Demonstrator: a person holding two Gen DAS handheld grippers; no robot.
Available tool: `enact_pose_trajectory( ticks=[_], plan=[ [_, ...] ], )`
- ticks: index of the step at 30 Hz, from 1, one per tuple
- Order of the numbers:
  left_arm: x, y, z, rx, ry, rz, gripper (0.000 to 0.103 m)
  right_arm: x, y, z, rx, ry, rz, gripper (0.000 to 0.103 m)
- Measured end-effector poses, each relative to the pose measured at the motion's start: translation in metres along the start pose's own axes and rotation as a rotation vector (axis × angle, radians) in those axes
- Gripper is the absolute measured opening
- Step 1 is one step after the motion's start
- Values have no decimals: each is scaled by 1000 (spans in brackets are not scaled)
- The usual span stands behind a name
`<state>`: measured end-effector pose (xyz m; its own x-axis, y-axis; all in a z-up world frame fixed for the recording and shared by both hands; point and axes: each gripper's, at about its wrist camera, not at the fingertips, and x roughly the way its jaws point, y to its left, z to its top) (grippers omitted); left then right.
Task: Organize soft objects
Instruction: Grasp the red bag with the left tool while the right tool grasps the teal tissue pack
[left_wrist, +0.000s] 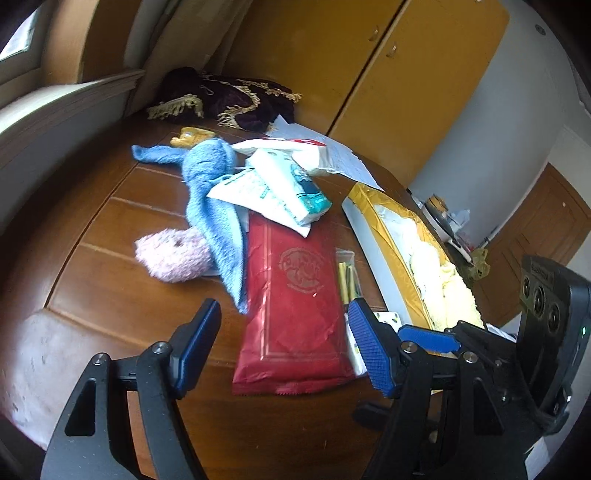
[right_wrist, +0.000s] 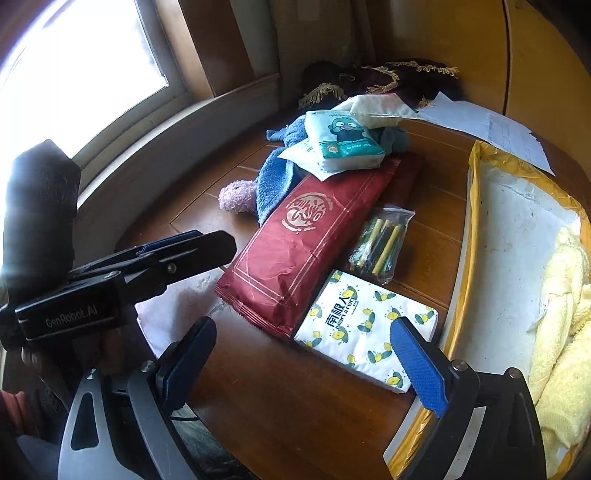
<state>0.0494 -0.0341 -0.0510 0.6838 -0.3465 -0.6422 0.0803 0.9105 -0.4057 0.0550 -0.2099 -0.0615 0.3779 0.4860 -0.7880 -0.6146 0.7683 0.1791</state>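
I had both tongs hovering over the wooden tabletop (left_wrist: 110, 229) with nothing in either. My left tongs (left_wrist: 286, 343) stood wide open above the near end of the red foil packet (left_wrist: 291, 306), their blue pads well apart and gripping nothing. My right tongs (right_wrist: 310, 354) were equally wide open and empty, poised just over the white tissue pack with the yellow print (right_wrist: 365, 328), which lay touching the red packet's near corner. The soft things were heaped toward the far side: a blue towel (left_wrist: 218, 206) sprawled across the wood, a fluffy pink piece (left_wrist: 173, 254) tucked against its edge, and a teal-and-white tissue pack (right_wrist: 343, 144) lying on top of the towel and the far end of the red packet. A small clear bag of yellow and green sticks (right_wrist: 380, 243) sat just beside the red packet. At my right was the open box with the yellow lining (right_wrist: 476, 206), holding pale yellow towelling (right_wrist: 565, 332). Behind the heap lay a dark fringed cloth (left_wrist: 225, 96) and loose sheets of paper (right_wrist: 484, 129).
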Motion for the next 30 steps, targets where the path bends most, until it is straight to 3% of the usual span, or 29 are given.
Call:
enact_pose_trajectory(
  ticks=[3,7,8,9,10,14,19,23,30],
  plan=[
    [19,-14,18,53,53,-6,71,-3,5,-7,-7,-16,-36,97],
    [48,-28,29,117,107,53,70,-11,12,-13,1,-52,-50,97],
    [55,-29,29,126,117,92,70,-14,13,-14,0,-64,-64,97],
    [60,-29,28,140,122,147,63,-15,13,-14,1,-72,-67,97],
    [64,-26,28,137,134,156,63,-16,12,-13,10,-74,-64,97],
    [48,-13,22,104,128,121,53,-15,9,-12,40,-74,-55,97],
    [26,12,9,27,128,26,52,-19,4,-13,65,-90,-13,96],
    [17,21,2,21,148,-49,52,-26,-4,-8,117,-130,15,96],
    [4,25,-9,73,107,7,52,-16,-2,19,148,-126,69,96]
  ],
)
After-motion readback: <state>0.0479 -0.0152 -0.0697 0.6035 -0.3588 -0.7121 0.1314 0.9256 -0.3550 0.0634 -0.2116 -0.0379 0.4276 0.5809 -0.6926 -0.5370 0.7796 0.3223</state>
